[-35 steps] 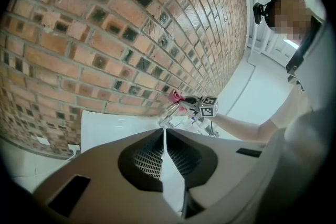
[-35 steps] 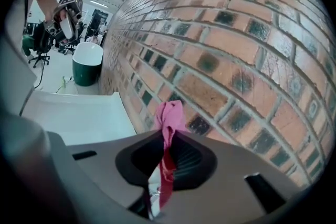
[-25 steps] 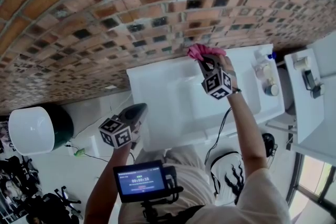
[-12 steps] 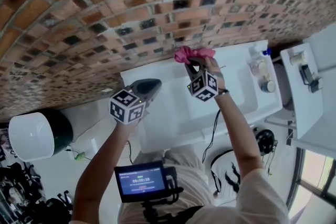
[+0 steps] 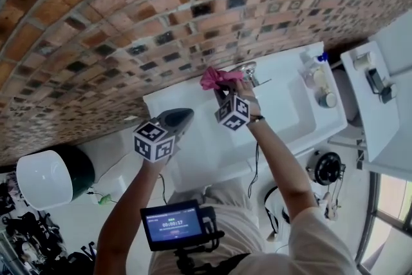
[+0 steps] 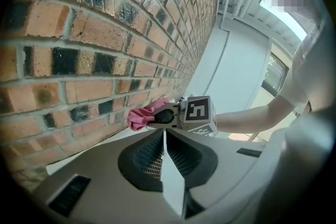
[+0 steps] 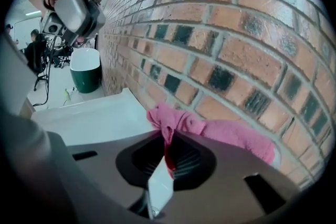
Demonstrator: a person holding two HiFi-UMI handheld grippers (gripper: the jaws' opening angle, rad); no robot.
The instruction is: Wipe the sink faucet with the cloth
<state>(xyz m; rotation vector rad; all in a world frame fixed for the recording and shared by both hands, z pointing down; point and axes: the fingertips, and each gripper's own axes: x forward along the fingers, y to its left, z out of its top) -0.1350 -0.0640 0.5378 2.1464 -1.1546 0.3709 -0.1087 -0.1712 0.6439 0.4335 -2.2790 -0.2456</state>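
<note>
A red-brown brick wall (image 5: 129,22) with dark inset bricks fills the far side. At the near left a round tub (image 5: 48,177), white inside and dark green outside, stands on the pale floor (image 5: 67,206). At the right stand a few small bottles (image 5: 315,77). Further right, a white shelf (image 5: 380,132) carries a small dark item (image 5: 380,87). A small lit screen (image 5: 172,223) shows nearest.
</note>
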